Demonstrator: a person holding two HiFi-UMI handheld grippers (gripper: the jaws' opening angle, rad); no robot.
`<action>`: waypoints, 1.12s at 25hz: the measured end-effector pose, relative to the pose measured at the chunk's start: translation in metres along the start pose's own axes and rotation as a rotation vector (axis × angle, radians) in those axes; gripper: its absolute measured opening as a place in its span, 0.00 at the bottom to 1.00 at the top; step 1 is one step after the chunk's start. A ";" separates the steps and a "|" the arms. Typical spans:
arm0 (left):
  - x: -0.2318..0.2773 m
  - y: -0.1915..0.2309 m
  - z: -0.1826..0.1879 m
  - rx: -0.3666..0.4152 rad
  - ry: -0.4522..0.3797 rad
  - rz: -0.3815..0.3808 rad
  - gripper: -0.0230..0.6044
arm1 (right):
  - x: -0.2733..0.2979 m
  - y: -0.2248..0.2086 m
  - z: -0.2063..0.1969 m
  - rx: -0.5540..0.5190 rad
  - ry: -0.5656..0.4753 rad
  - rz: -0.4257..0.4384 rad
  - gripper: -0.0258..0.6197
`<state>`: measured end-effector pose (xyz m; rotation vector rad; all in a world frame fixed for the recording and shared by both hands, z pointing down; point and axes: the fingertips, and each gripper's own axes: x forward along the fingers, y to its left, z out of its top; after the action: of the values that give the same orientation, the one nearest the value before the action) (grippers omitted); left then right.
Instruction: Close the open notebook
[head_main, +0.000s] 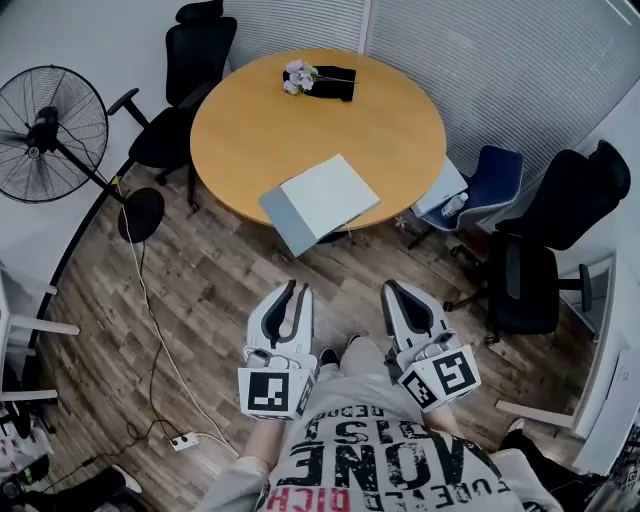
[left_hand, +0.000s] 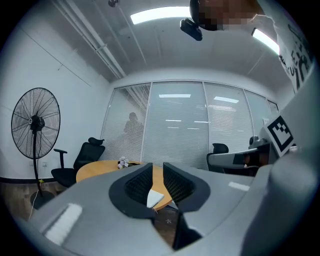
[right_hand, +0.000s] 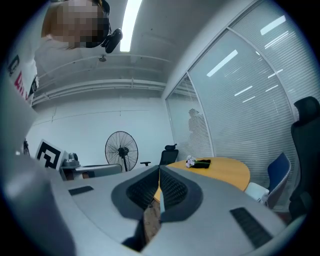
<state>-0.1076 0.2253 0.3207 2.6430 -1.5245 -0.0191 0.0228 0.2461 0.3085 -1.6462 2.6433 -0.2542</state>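
- Left hand-held gripper (head_main: 297, 289): jaws partly apart, empty. Right hand-held gripper (head_main: 392, 288): jaws together, empty.
- Ahead of both, notebook (head_main: 322, 200) overhangs worktop (head_main: 300, 125); only the head view shows it whole.

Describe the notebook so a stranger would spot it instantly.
Find the round wooden table. The notebook lies at its near edge, one corner overhanging. It is flat and pale with a grey-blue flap, unlike the flowers at the far side.

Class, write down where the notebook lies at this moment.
In the head view the notebook lies at the near edge of the round table, slightly right of centre and overhanging that edge, opposite the flowers at the far edge.
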 end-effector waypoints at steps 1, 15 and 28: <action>0.002 0.003 -0.001 -0.004 0.005 0.002 0.16 | 0.004 0.000 -0.001 0.001 0.004 0.005 0.06; 0.072 0.032 -0.004 -0.019 0.011 0.081 0.16 | 0.075 -0.050 0.002 0.004 0.026 0.084 0.06; 0.155 0.027 0.007 -0.012 -0.032 0.179 0.16 | 0.129 -0.126 0.022 -0.013 0.029 0.179 0.06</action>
<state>-0.0541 0.0774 0.3209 2.4985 -1.7587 -0.0587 0.0791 0.0736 0.3148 -1.4077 2.7964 -0.2595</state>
